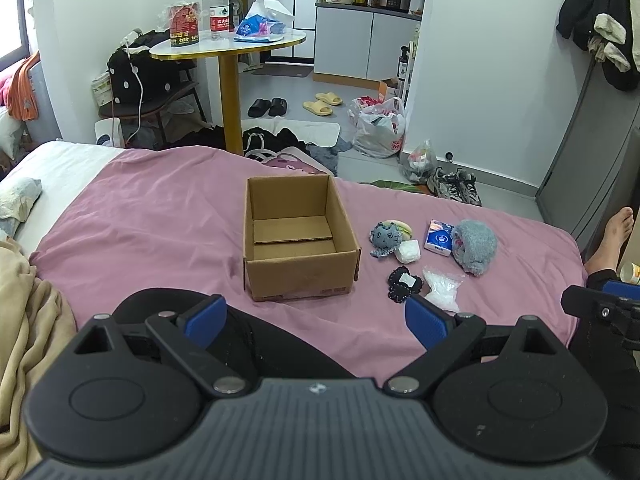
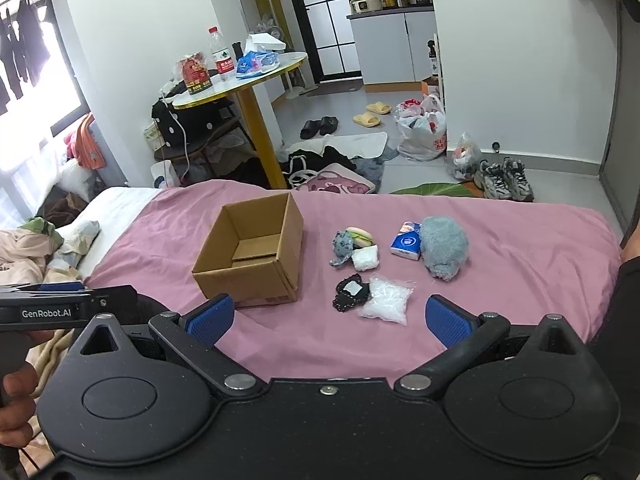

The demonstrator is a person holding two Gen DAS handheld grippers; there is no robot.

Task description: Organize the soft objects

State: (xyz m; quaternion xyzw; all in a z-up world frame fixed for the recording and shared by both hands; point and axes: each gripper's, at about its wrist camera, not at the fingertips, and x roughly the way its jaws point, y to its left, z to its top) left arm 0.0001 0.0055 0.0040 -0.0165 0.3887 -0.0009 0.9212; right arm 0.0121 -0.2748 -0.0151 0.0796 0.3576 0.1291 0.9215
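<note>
An empty cardboard box (image 1: 296, 236) (image 2: 252, 252) stands open on the pink bedsheet (image 1: 160, 216) (image 2: 520, 248). To its right lie a small grey plush with a burger toy (image 1: 387, 236) (image 2: 346, 245), a white wad (image 1: 408, 251) (image 2: 365, 258), a blue tissue pack (image 1: 440, 238) (image 2: 407, 241), a fluffy grey-blue plush (image 1: 476, 245) (image 2: 443, 250), a black beaded piece (image 1: 404, 283) (image 2: 351, 293) and a clear plastic bag (image 1: 442, 285) (image 2: 387, 300). My left gripper (image 1: 316, 320) is open, near the box's front. My right gripper (image 2: 329, 320) is open, just short of the plastic bag.
Beige bedding (image 1: 28, 320) and a pillow (image 1: 18, 200) lie at the left. Beyond the bed stand a round table (image 1: 228, 44) with a bottle, slippers, bags and shoes (image 1: 454, 186) on the floor. A bare foot (image 1: 612, 236) rests at the right.
</note>
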